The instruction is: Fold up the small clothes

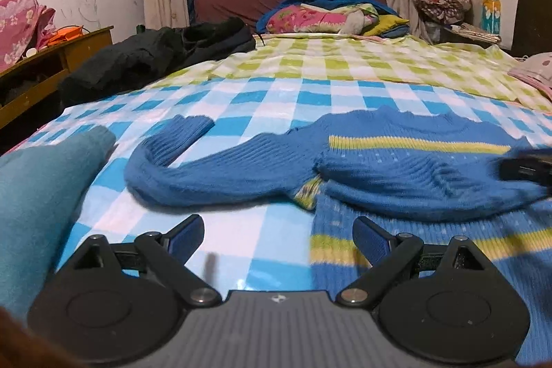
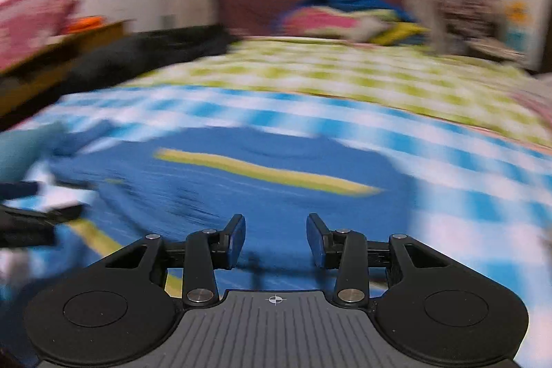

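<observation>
A small blue knit sweater (image 1: 396, 171) with a yellow chest stripe lies flat on the blue-and-white checked sheet (image 1: 241, 99). Its left sleeve (image 1: 207, 175) stretches out leftward with the cuff bent back; the other sleeve is folded across the chest. My left gripper (image 1: 277, 240) hovers open just before the sweater's lower left hem, with nothing between its fingers. In the blurred right wrist view, my right gripper (image 2: 276, 240) stands open over the sweater (image 2: 276, 195), its jaws empty. The left gripper (image 2: 34, 219) shows dimly at that view's left edge.
A teal cloth (image 1: 41, 195) lies at the near left. Black clothing (image 1: 155, 57) is heaped along the bed's left side beside a wooden desk (image 1: 51, 57). A green checked sheet (image 1: 345, 61) and a pile of bedding (image 1: 327, 16) lie beyond.
</observation>
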